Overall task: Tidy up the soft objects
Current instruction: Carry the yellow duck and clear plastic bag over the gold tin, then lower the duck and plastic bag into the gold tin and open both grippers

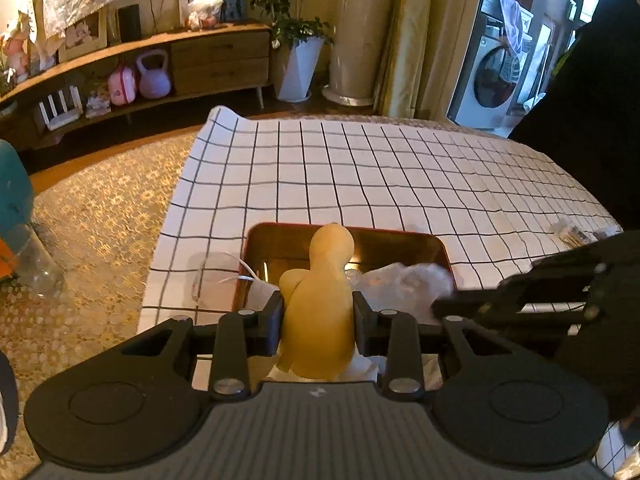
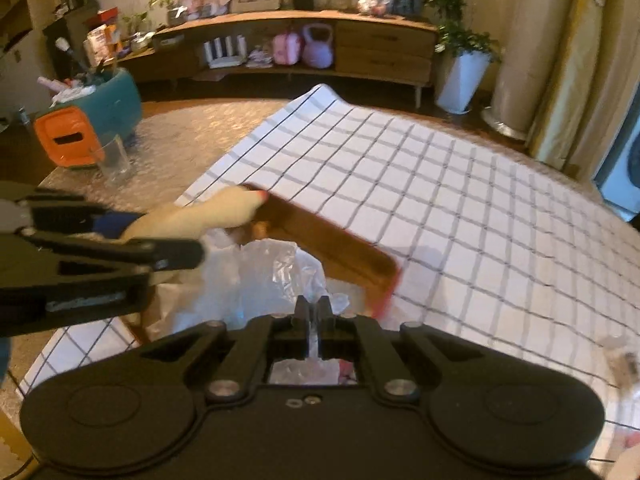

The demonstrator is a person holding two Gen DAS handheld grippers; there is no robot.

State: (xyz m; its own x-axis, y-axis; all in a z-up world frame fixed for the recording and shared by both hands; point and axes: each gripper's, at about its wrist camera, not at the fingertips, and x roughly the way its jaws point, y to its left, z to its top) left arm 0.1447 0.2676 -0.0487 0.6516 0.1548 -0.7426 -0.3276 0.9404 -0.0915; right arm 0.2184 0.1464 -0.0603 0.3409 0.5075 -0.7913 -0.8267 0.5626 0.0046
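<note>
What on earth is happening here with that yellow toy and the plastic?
A person is tidying soft things using a handheld gripper in each hand. The left gripper is shut on a yellow rubber chicken, held over a red tray on the checked tablecloth. The right gripper pinches a clear plastic bag at the same tray.

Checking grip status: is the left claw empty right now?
No, the left claw is shut on a soft yellow duck-shaped toy, held above the red-rimmed tray.

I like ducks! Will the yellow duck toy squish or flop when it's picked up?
Probably squishy: the left gripper pinches the yellow duck toy around its body. The neck stands upright over the tray, so it likely won't flop.
</note>
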